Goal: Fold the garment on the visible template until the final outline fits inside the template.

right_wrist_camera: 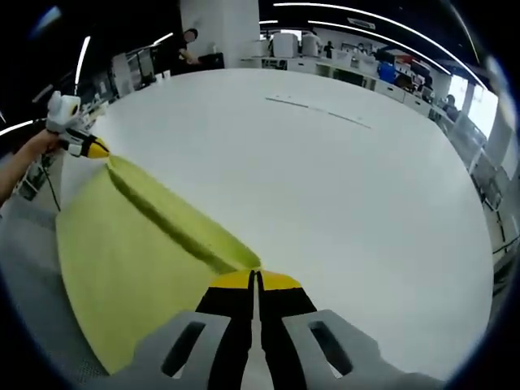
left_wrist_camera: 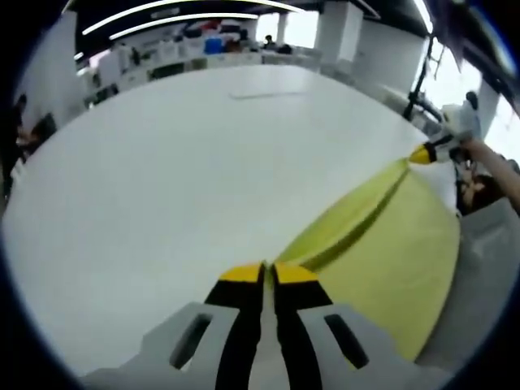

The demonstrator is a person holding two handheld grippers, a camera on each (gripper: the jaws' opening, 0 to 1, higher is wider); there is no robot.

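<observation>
A broad white table (left_wrist_camera: 187,179) takes up most of the left gripper view, its far edge curving across the top of the frame. Its surface looks smooth and plain. A yellow-green garment (left_wrist_camera: 398,260) sits at the lower right of that view, stretched taut and partly lifted, so how much of it rests on the tabletop cannot be told. In the right gripper view the same table (right_wrist_camera: 341,187) spreads across the centre and right, with the garment (right_wrist_camera: 122,260) at the lower left. Thin line marks (right_wrist_camera: 317,110) show on the surface near the upper centre.
</observation>
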